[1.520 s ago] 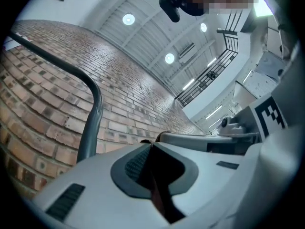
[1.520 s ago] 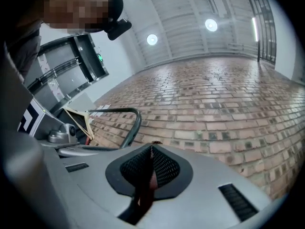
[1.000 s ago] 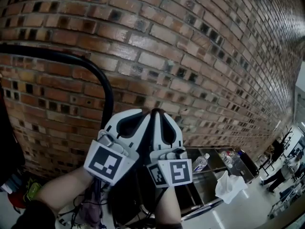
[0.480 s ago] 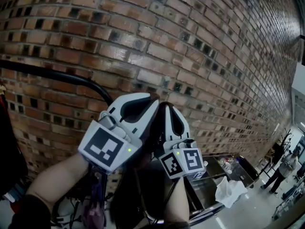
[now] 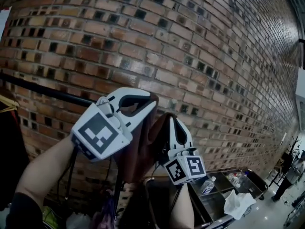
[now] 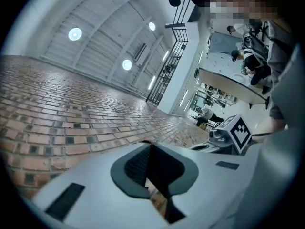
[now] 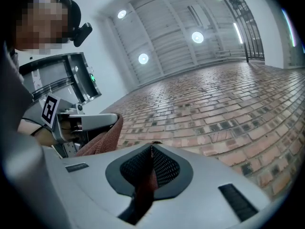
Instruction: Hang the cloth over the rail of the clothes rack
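Observation:
A reddish-brown cloth [image 5: 138, 149] hangs bunched between my two grippers in front of the brick wall. My left gripper [image 5: 151, 99] is shut on its upper edge, and a dark strip of cloth shows between the jaws [image 6: 150, 144]. My right gripper [image 5: 170, 116] sits just lower to the right, shut on the same cloth [image 7: 148, 175]. In the right gripper view, the cloth [image 7: 102, 138] drapes from the left gripper [image 7: 90, 122]. The black rail [image 5: 43, 90] of the rack runs in from the left and passes behind the left gripper, level with its body.
The brick wall [image 5: 200, 56] stands close ahead. A dark garment on a hanger [image 5: 7, 142] hangs at the left on the rail. At the lower right is a metal table [image 5: 217, 209] with a bottle [image 5: 208, 185] and a white bag [image 5: 237, 204]; a person [image 5: 289, 181] stands beyond.
Both grippers have risen with the cloth. The left one climbed further and rolled, so it now sits above the right one. The rail shows lower against them.

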Demonstrator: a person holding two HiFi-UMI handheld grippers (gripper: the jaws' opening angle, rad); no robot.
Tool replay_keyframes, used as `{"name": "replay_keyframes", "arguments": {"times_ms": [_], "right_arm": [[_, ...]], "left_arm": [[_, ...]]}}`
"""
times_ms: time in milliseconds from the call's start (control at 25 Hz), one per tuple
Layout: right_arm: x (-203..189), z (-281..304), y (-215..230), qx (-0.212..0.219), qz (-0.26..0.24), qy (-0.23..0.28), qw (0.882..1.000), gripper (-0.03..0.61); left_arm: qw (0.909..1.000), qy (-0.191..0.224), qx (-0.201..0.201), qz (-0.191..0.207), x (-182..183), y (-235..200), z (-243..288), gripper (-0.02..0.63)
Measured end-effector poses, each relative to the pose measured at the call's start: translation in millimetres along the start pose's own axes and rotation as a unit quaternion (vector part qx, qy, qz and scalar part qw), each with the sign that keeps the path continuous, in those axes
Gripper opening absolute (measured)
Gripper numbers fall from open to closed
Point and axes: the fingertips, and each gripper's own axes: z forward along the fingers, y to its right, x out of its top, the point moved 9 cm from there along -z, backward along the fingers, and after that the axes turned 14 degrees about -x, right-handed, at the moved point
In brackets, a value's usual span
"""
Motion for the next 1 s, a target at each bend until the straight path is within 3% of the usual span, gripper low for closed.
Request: {"name": "replay_keyframes", "arguments": {"times_ms": [160,320,440,560,680,880,1000], "right_arm": [[3,6,-7,-0.006,-0.019,0.01,1.0,0.028],[0,10,-14,-0.005,-0.011,0.016,1.0,0.028],[-2,15,-22,0.002,-0.009,0.019,1.0,0.028],[3,21,-35,0.01,-0.037,0.029,0.999,0.028],[16,30,-43,-0.002,-0.075,0.054,0.996,0.028],[37,37,-29,-0.032,-0.087,0.07,0.993,0.028],[45,35,-9,-0.049,-0.082,0.078,0.992,0.028]], "left_arm": [[0.9957,-0.08,0.016,0.043,-4,-26,-12,0.023],[0.9821,-0.16,0.058,0.082,-18,-57,-32,0.023],[0.984,-0.156,0.055,0.066,-19,-75,-49,0.025],[0.977,-0.173,0.081,0.093,-15,-90,-68,0.025],[0.9792,-0.158,0.086,0.094,-10,-103,-78,0.025],[0.9757,-0.159,0.074,0.131,4,-107,-60,0.025],[0.9786,-0.133,0.079,0.135,11,-112,-42,0.025]]}}
